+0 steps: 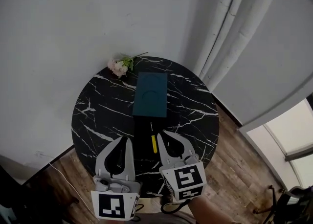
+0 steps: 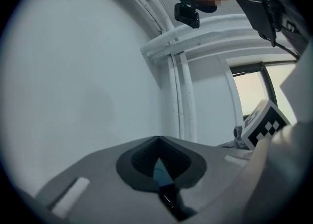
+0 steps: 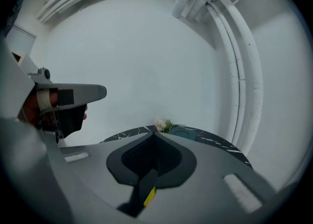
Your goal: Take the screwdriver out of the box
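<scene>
A teal box lies flat on the round black marble table, shut. From its near end a black piece runs toward me, with a yellow bar on it; I cannot tell if that is the screwdriver. My left gripper hovers over the table's near part, left of the black piece, jaws shut and empty. My right gripper sits just right of the yellow bar, also shut and empty. The right gripper view shows the closed tips, the yellow bar below them and the box beyond.
A small bunch of pale pink flowers lies at the table's far edge, left of the box. White walls stand close behind, with white pipes at the right. Wooden floor surrounds the table.
</scene>
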A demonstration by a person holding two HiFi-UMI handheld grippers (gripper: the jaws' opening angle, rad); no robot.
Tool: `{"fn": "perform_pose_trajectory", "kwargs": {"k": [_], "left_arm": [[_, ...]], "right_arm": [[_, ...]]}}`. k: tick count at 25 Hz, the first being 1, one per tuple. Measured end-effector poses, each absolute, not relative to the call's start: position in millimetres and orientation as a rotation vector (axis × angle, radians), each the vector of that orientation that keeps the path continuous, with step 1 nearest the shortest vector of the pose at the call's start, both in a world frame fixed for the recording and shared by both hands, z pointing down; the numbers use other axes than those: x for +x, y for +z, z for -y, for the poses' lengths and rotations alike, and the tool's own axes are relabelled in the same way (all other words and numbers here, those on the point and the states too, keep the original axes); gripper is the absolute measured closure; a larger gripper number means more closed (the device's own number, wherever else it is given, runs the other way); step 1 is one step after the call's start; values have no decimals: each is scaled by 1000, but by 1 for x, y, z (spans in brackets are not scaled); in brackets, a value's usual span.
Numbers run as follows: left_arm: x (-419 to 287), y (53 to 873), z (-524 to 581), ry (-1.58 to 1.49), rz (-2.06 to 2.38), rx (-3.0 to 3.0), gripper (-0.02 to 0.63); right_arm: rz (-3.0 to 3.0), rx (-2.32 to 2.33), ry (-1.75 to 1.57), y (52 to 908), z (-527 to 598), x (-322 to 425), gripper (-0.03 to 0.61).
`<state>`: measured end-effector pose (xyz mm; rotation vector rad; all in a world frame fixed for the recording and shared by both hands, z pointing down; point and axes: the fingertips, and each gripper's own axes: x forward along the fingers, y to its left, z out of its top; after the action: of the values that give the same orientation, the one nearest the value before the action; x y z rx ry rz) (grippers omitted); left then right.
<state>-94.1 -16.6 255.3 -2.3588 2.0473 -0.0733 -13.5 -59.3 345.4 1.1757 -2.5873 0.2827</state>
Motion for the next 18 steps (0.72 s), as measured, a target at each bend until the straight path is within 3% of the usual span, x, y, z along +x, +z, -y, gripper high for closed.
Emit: {"fn": "perform_pose_trajectory", "kwargs": {"k": [6, 18], "left_arm": [[-116, 283, 50, -108, -2052, -2423, 614], [-137, 332, 99, -140, -2031, -2570, 614]], "right_arm": [[2467, 1204, 406, 396, 88, -28, 551], [2261, 1189, 585, 479, 111, -47, 481]]}}
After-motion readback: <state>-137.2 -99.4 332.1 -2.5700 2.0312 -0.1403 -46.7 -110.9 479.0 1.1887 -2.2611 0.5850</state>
